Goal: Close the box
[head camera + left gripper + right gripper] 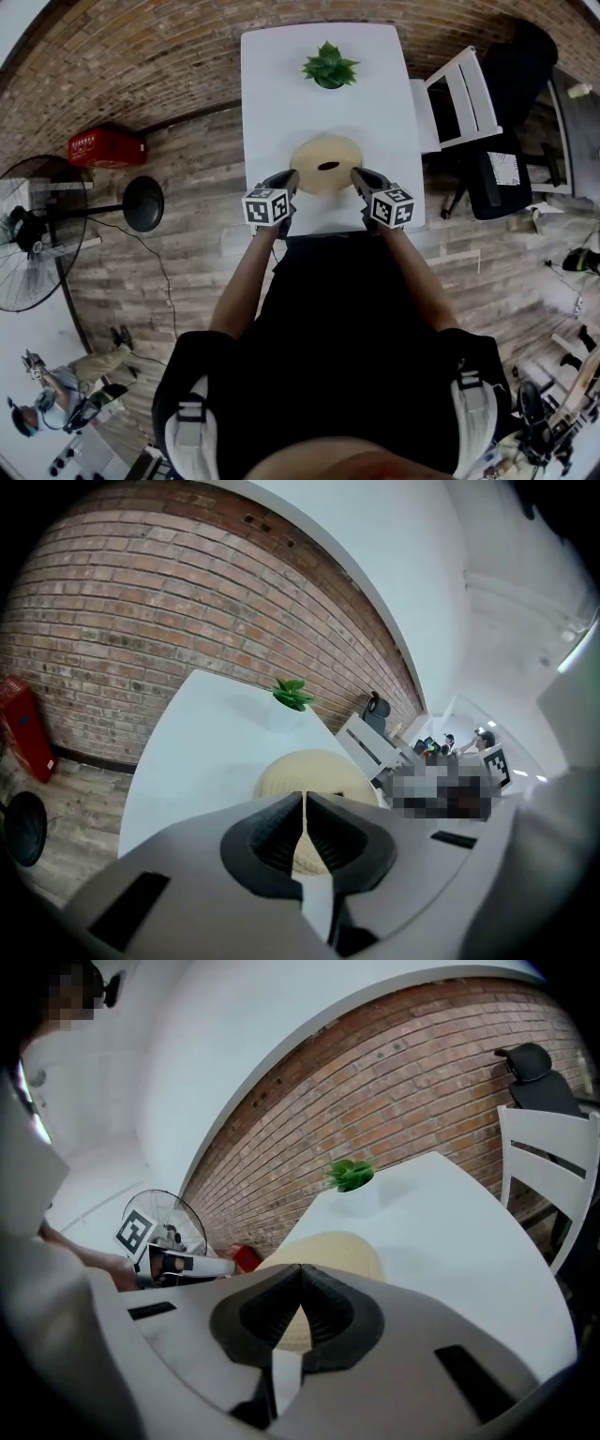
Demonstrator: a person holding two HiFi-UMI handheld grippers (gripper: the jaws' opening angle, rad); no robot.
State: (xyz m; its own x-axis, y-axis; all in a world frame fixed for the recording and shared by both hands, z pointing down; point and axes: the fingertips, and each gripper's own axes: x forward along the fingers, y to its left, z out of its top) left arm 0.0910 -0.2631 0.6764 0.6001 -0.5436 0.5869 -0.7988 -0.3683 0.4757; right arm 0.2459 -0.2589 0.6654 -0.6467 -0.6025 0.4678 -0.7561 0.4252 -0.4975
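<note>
Cream-coloured and round, the woven box (325,164) sits on the white table (281,84) near me, lid seemingly already on (dark slot on top), so my left gripper (290,177) and right gripper (357,175) flank it pressed together, empty.

- Green leafy potted plant (329,66) at the far end of the white rectangular desk (281,94).
- Red plastic case (106,146) on the wooden plank floor (192,253).
- White slatted chair (457,98) beside the desk.
</note>
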